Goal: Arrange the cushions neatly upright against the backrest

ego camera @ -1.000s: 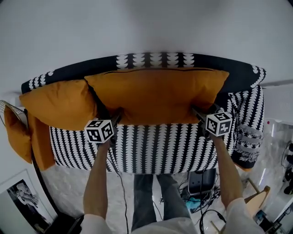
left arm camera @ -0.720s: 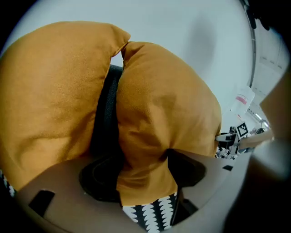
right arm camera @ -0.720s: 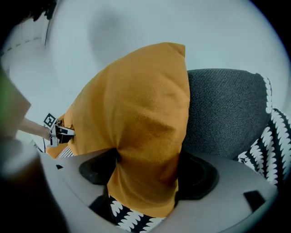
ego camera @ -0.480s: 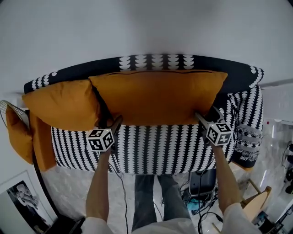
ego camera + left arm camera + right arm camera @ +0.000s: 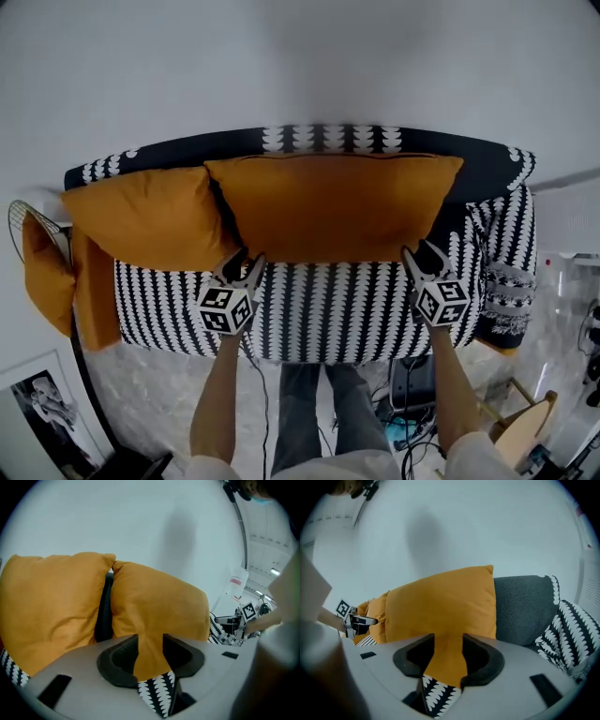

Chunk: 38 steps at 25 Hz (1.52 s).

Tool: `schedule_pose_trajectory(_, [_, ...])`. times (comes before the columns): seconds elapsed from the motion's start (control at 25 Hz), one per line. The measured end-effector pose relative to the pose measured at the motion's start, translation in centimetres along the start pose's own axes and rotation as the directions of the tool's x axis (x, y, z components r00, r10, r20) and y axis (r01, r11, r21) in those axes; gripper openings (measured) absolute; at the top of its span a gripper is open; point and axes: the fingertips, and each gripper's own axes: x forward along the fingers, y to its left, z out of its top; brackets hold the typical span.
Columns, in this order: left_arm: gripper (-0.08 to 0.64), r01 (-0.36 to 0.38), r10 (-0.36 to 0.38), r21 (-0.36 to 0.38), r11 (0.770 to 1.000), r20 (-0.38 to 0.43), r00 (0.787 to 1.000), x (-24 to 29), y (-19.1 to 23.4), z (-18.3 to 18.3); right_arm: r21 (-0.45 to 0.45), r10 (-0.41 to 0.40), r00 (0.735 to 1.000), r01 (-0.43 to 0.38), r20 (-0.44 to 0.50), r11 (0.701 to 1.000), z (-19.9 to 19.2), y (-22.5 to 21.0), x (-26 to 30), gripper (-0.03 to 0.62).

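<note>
Since the earlier frame both grippers have been drawn back from the lower corners of the large cushion. The left gripper and right gripper are held just off those corners. Their jaws have just been closing and stand partly apart, with nothing pinched; the cushion's lower edge is seen only beyond the gap.

The large cushion is stood upright against the backrest, so that placement is judged done. The smaller cushion just beside it, which leans, would next need squaring.

The sofa seat is patterned black and white. A plain wall is seen behind, and cables on the pale floor.
</note>
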Motion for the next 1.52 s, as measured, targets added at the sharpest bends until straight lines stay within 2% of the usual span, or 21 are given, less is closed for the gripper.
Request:
schedule_pose_trajectory(0.12, [0.071, 0.004, -0.006, 0.035, 0.999, 0.042, 0.999, -1.0, -0.7, 1.0, 0.009, 0.02, 0.999, -0.021, 0.034, 1.0, 1.2, 2.0, -0.3, 0.081])
schedule_pose_trajectory(0.2, [0.041, 0.028, -0.029, 0.03, 0.999, 0.048, 0.998, -1.6, -1.2, 0.9, 0.013, 0.044, 0.998, -0.045, 0.047, 0.999, 1.6, 3.4, -0.7, 0.038])
schedule_pose_trajectory(0.52, [0.032, 0.095, -0.098, 0.024, 0.995, 0.13, 0.987, -5.8, -4.2, 3.2, -0.043, 0.085, 0.991, -0.081, 0.103, 0.996, 5.6, 8.3, -3.7, 0.028])
schedule_pose_trajectory(0.76, [0.032, 0.144, -0.161, 0.117, 0.983, 0.15, 0.976, -11.4, -7.9, 5.9, -0.16, 0.12, 0.982, -0.096, 0.144, 0.982, 9.9, 14.9, -8.7, 0.026])
schedule_pose_trajectory(1.0, [0.032, 0.163, -0.193, 0.164, 0.973, 0.194, 0.962, -16.4, -11.0, 9.6, -0.202, 0.148, 0.972, -0.11, 0.183, 0.973, 13.6, 20.0, -13.3, 0.027])
schedule_pose_trajectory(1.12, [0.032, 0.17, -0.213, 0.223, 0.96, 0.189, 0.958, -18.4, -12.4, 10.9, -0.2, 0.151, 0.971, -0.112, 0.188, 0.973, 14.5, 21.7, -15.2, 0.026])
schedule_pose_trajectory(1.24, [0.032, 0.186, -0.238, 0.244, 0.952, 0.207, 0.949, -20.1, -13.5, 12.2, -0.181, 0.134, 0.969, -0.097, 0.207, 0.979, 15.1, 22.7, -17.2, 0.026])
schedule_pose_trajectory(1.52, [0.032, 0.222, -0.281, 0.281, 0.934, 0.191, 0.94, -23.3, -15.7, 13.3, -0.146, 0.096, 0.966, -0.062, 0.24, 0.987, 15.8, 24.0, -21.0, 0.026])
